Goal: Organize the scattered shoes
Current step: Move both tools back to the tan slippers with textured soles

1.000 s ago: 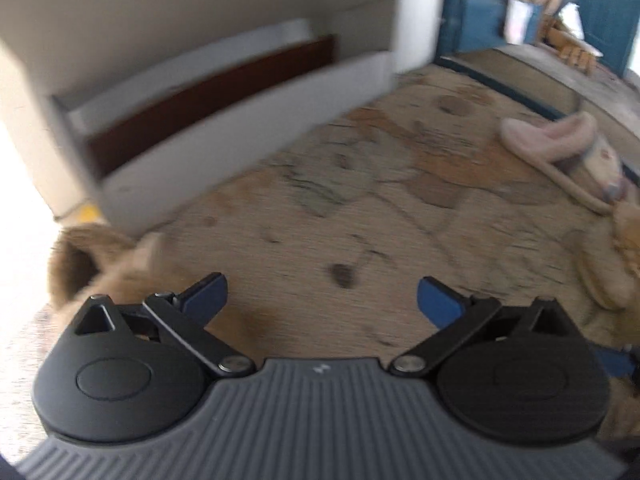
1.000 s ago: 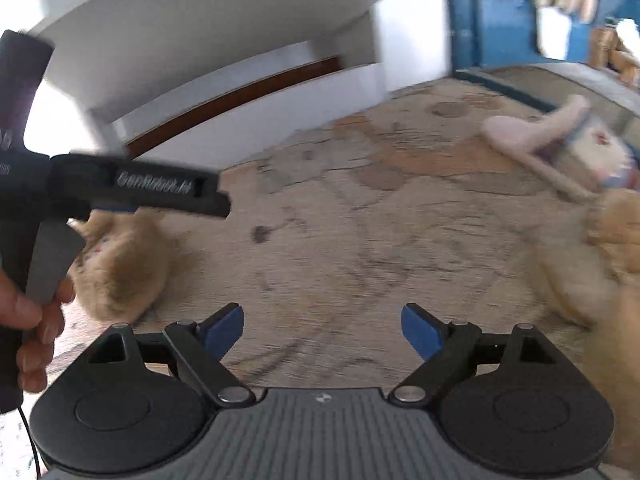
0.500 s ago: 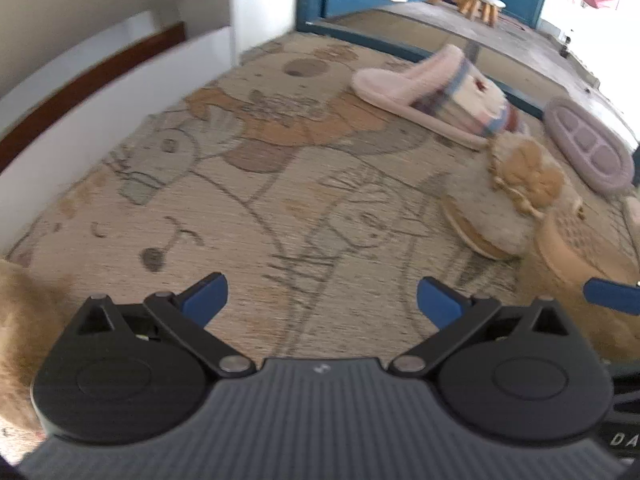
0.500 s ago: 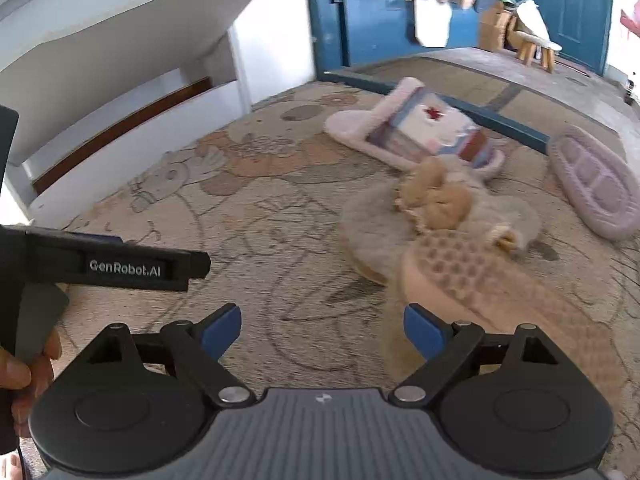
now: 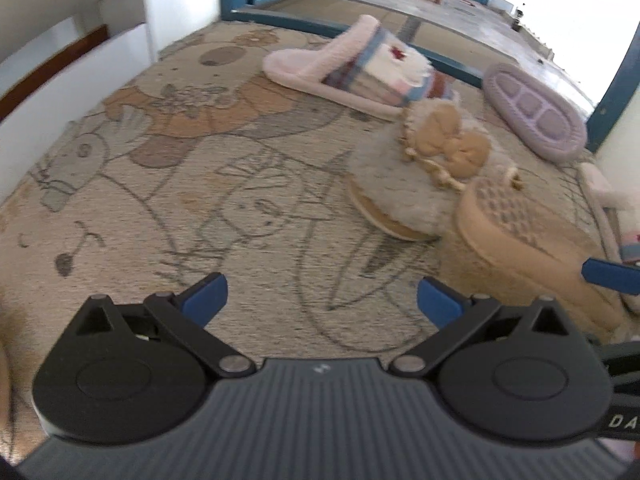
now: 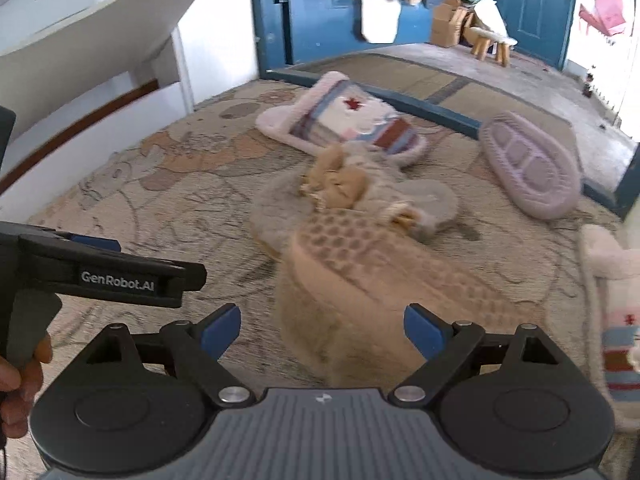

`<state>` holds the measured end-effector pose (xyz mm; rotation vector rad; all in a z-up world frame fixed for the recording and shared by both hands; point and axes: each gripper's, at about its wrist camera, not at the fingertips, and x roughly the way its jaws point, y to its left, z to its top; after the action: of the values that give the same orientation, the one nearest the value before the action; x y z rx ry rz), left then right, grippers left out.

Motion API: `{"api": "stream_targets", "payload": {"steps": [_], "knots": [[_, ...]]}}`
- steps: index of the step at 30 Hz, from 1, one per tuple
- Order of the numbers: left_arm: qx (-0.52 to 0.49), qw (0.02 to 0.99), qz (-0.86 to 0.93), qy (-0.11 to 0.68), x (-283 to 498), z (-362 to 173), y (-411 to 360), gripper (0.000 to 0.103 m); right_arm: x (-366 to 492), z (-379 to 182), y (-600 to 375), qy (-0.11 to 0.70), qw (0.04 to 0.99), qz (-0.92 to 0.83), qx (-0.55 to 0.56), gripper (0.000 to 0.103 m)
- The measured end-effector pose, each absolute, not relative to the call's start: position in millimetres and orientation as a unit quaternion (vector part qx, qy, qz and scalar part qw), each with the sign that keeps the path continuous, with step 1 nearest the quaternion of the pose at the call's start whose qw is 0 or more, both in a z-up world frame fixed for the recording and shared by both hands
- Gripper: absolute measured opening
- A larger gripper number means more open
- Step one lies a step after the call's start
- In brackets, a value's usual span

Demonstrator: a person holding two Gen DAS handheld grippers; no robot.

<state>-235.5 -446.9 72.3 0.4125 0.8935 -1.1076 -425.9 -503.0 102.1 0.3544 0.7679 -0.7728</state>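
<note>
Right gripper (image 6: 322, 330) hovers, fingers wide, empty, over the upturned tan slipper (image 6: 384, 280) on the rug (image 6: 160, 184); its long axis runs away from the fingers, slightly right. Left gripper (image 5: 322, 300), wide and empty too, sits farther left; right is nearer

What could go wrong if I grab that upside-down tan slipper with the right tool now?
1. The upturned tan slipper leans on the fluffy bow slipper; lifting it could drag or roll its neighbour.
2. The right tool is open, but the slipper looks wide and soft, so the fingers may pinch only fuzz and slip.
3. The left tool hovers close; they might collide.
</note>
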Motion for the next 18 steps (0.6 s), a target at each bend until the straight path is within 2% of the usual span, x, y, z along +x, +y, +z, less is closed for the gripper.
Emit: {"api": "stream_targets", "payload": {"steps": [13, 18], "knots": [[0.184, 0.684, -0.556, 0.435, -265, 59, -472, 0.103, -447, 74, -512, 0.466, 0.802, -0.370, 0.045, 0.091], [0.186, 0.682, -0.559, 0.433, -271, 60, -474, 0.103, -446, 69, -522, 0.464, 0.808, -0.360, 0.039, 0.090]]}}
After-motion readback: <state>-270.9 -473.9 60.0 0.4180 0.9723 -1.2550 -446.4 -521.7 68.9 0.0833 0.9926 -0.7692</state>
